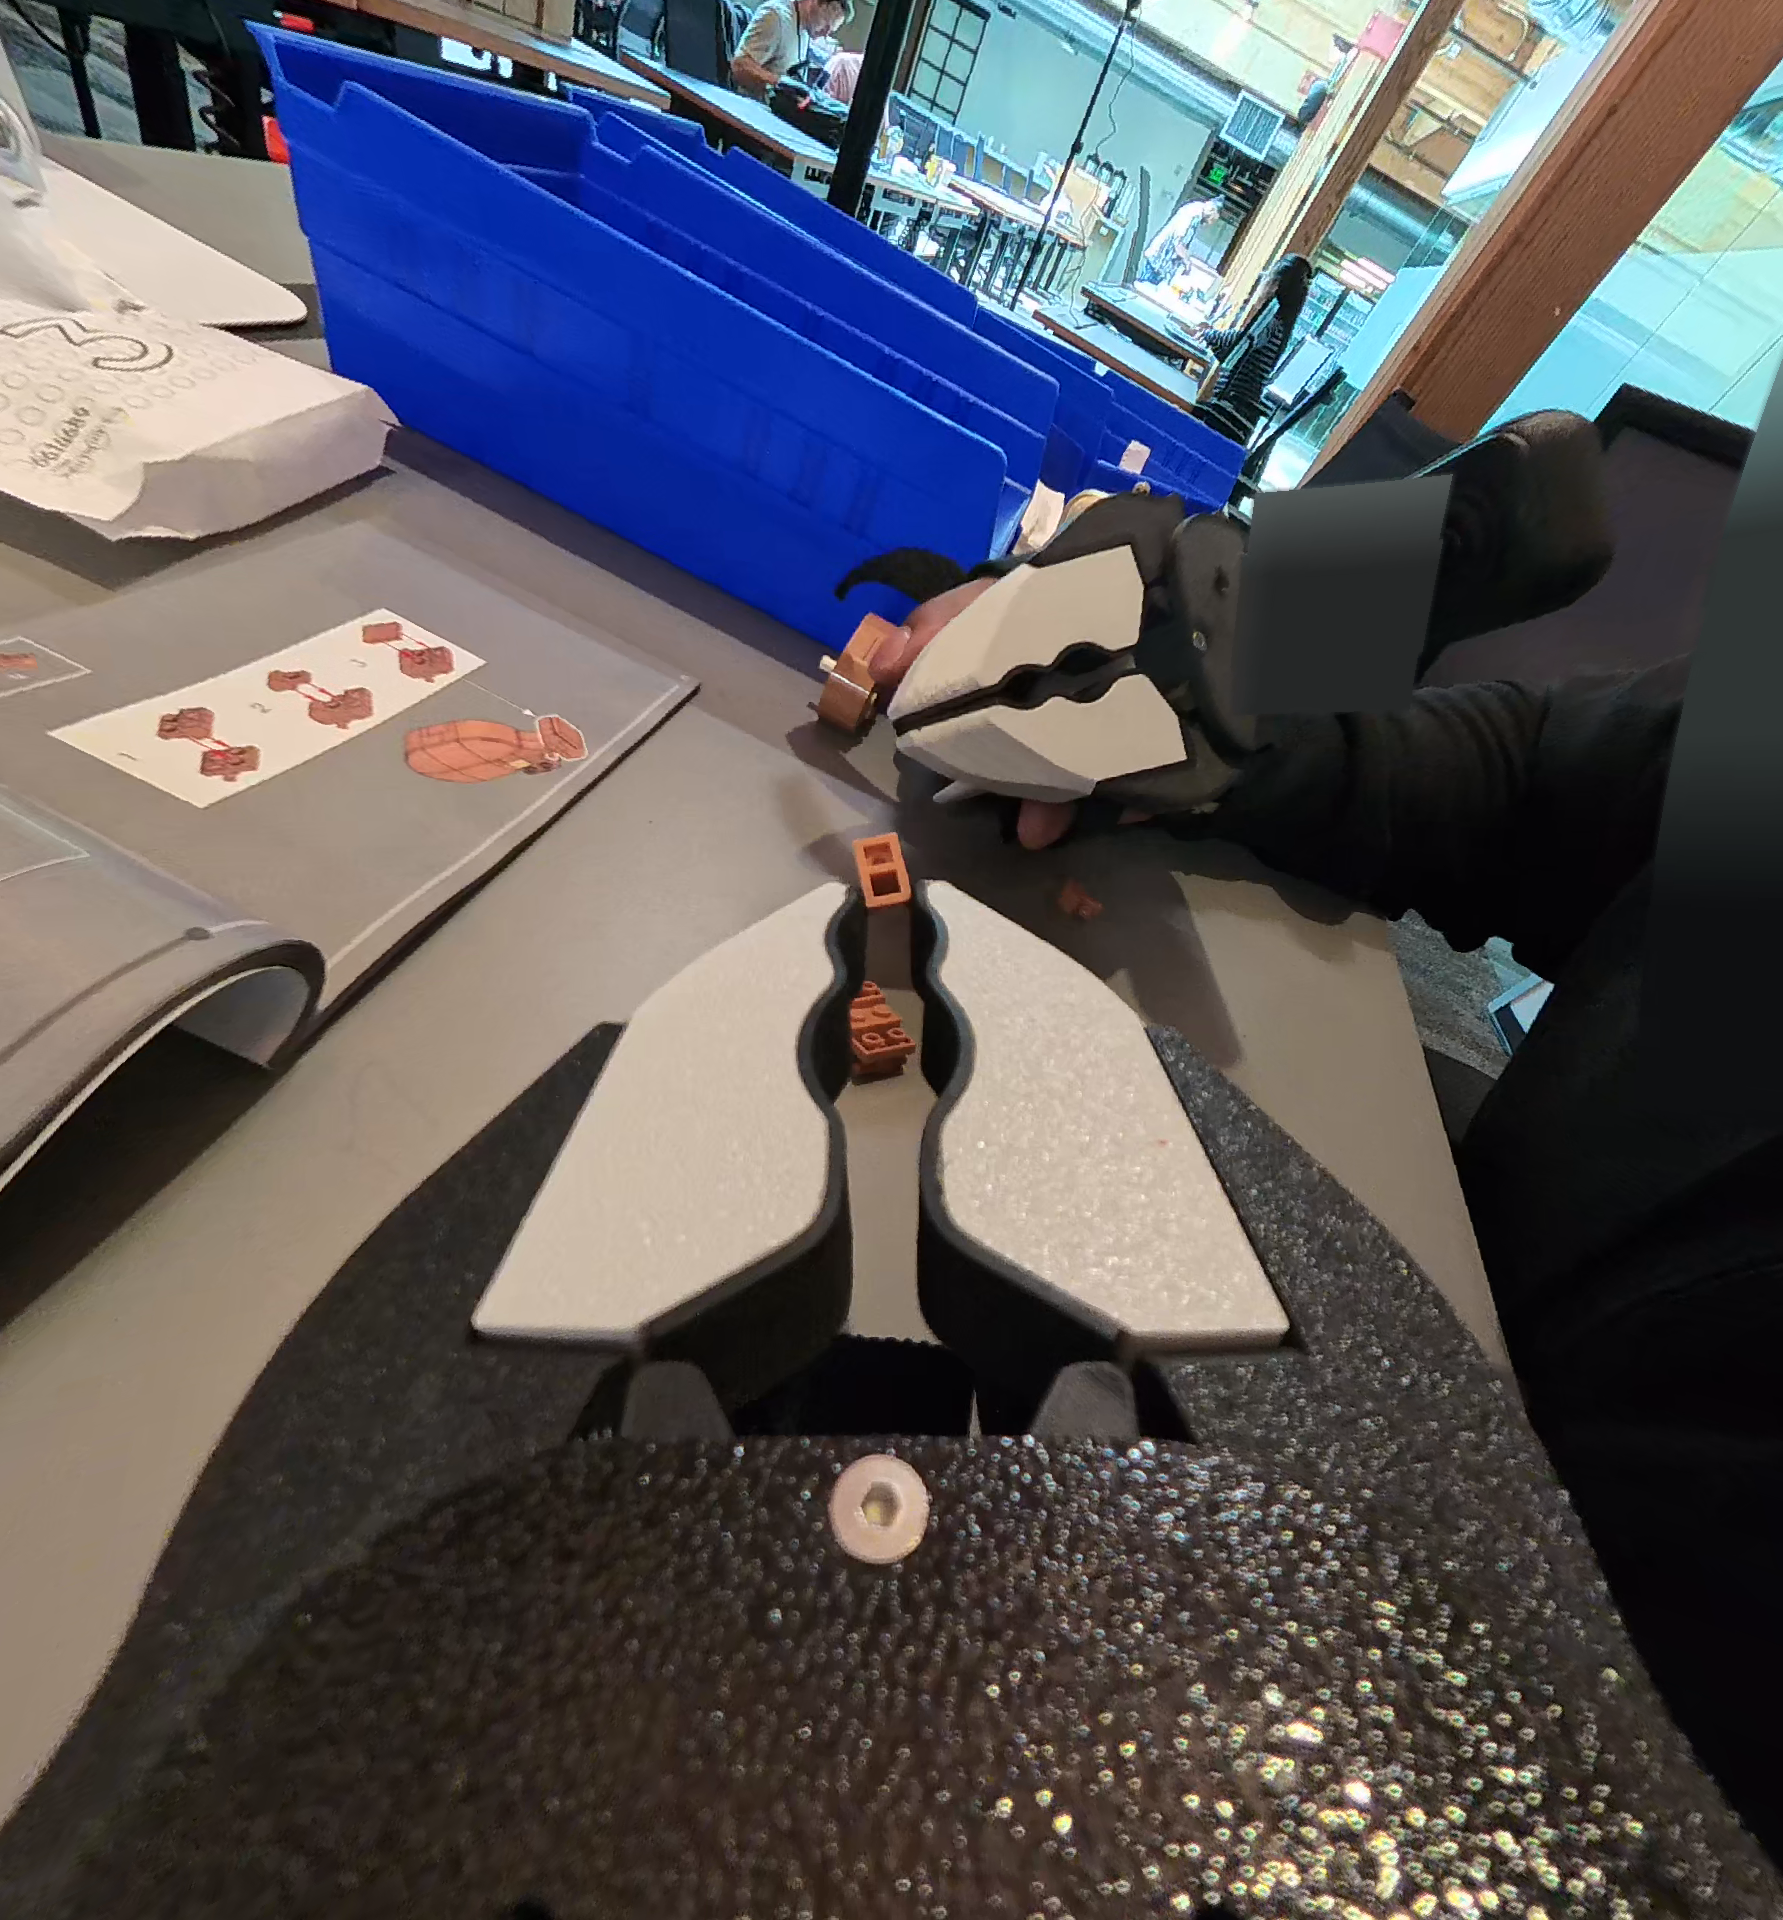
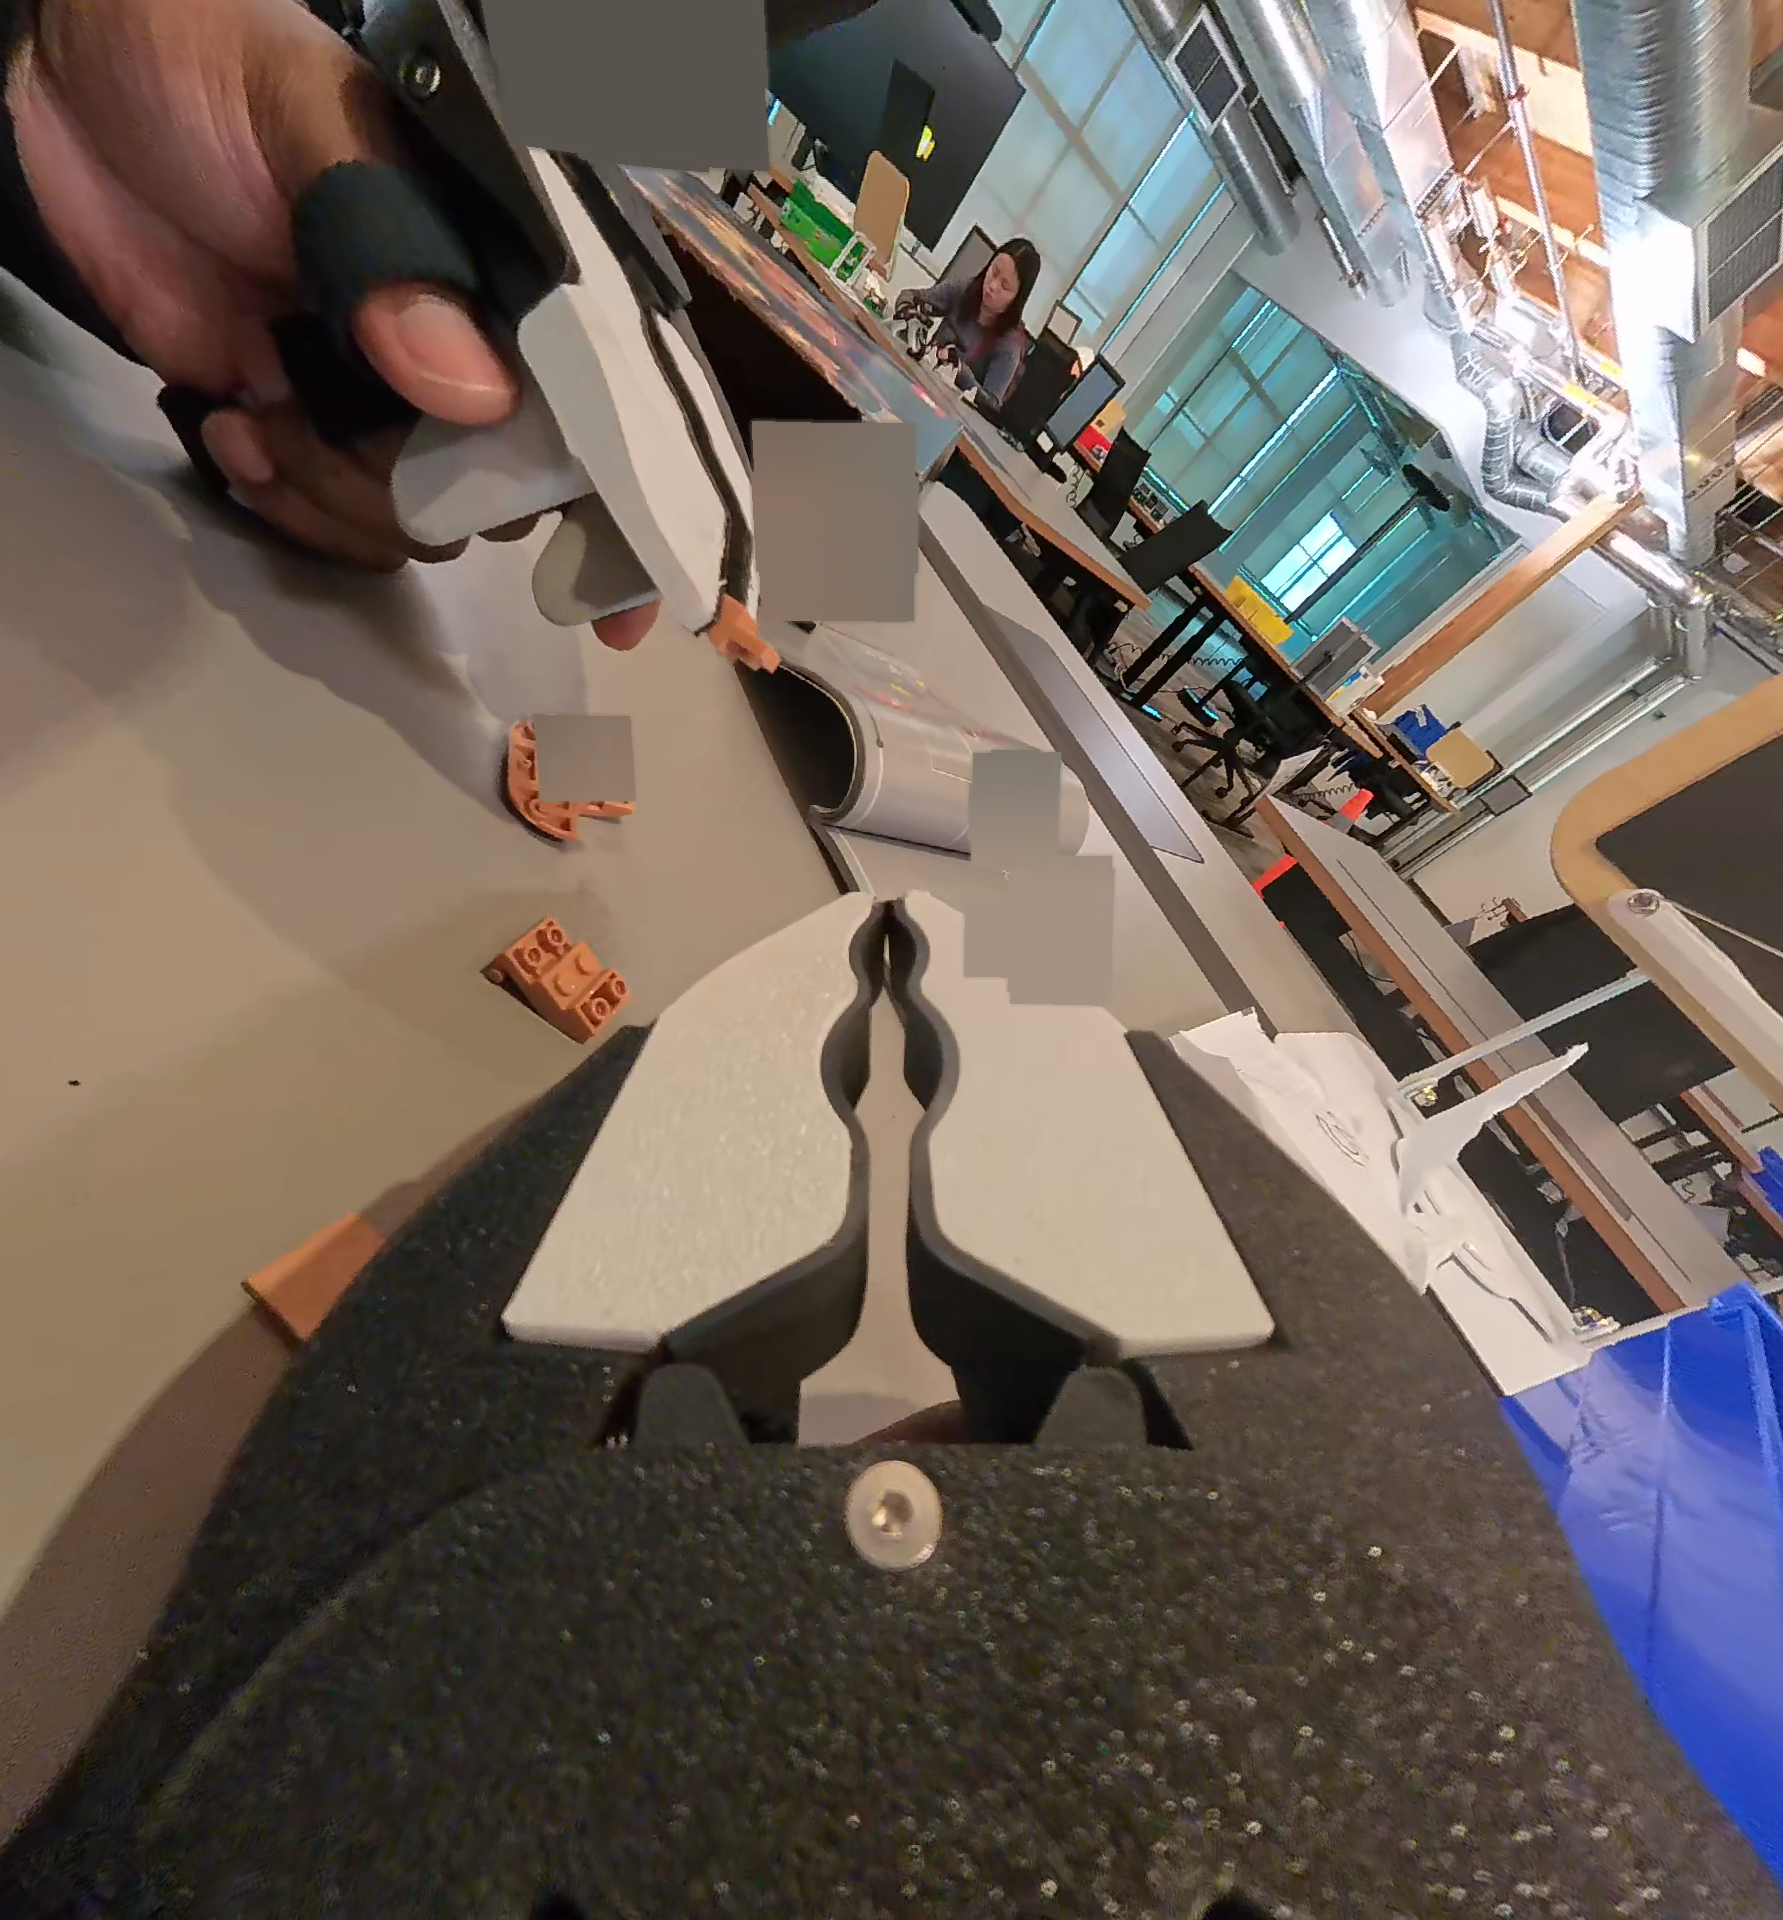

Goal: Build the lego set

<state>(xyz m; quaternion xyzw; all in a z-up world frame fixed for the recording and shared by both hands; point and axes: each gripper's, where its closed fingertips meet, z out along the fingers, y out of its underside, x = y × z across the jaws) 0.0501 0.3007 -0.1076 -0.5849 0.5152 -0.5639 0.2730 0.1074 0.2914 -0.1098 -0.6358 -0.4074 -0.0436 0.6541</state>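
My left gripper (image 1: 882, 896) is shut on a small orange brick (image 1: 881, 871), which sticks out beyond the fingertips with its hollow underside showing. The right wrist view shows the same brick (image 2: 743, 636) at the left gripper's tips (image 2: 723, 621). Under the left jaws an orange studded assembly (image 1: 879, 1031) stands on the grey table (image 1: 575, 1039). My right gripper (image 2: 892, 910) is shut with its tips meeting and nothing between them. It also shows in the left wrist view (image 1: 902, 722), next to a tan piece (image 1: 851, 681).
Loose orange pieces lie on the table: a stepped one (image 2: 560, 992), a curved one (image 2: 539, 795), a flat slab (image 2: 310, 1288) and a tiny one (image 1: 1079, 902). An open instruction booklet (image 1: 347, 831) lies left. Blue bins (image 1: 658, 343) stand behind, with a white paper bag (image 1: 139, 416) at far left.
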